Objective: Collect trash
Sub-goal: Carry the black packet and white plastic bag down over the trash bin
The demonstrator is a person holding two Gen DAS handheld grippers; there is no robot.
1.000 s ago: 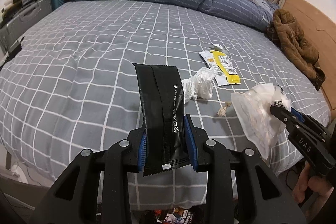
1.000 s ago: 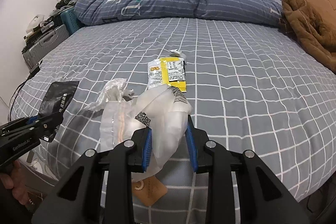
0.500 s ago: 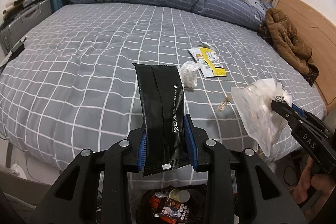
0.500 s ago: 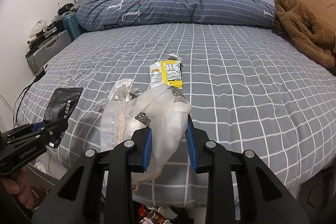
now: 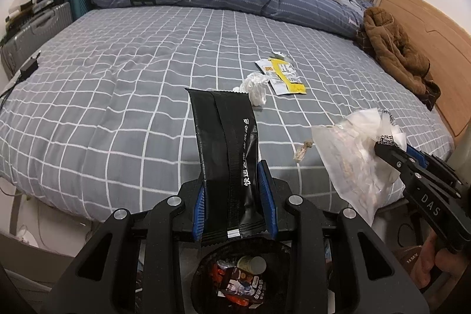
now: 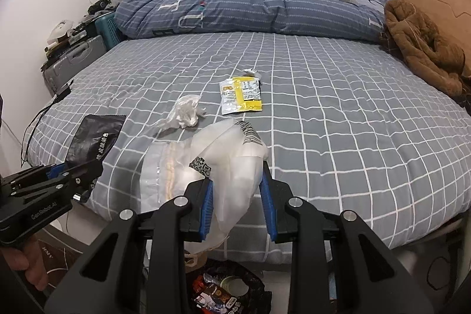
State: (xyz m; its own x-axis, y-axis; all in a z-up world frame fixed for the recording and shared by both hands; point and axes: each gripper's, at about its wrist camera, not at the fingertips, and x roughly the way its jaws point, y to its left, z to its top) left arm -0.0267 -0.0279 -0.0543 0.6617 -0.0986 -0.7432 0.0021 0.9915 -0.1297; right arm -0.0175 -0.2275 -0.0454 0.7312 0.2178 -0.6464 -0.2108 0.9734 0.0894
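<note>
Left gripper [image 5: 234,202] clamps a black wrapper [image 5: 225,155] at frame centre; right gripper [image 6: 237,205] clamps a clear plastic bag [image 6: 217,167]. Both hang past the bed [image 5: 117,72] edge, over a trash bag [image 5: 241,281] at bottom centre. A crumpled tissue [image 5: 256,87] and yellow packet [image 5: 284,74] lie mid-bed.

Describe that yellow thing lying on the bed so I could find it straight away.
Start at the big bed with the grey sheet checked in white lines. Near its middle lies a flat yellow and white printed sachet, torn open at its far end. Beside it sits a crumpled white tissue, but only the sachet is flat, printed and bright yellow.
</note>
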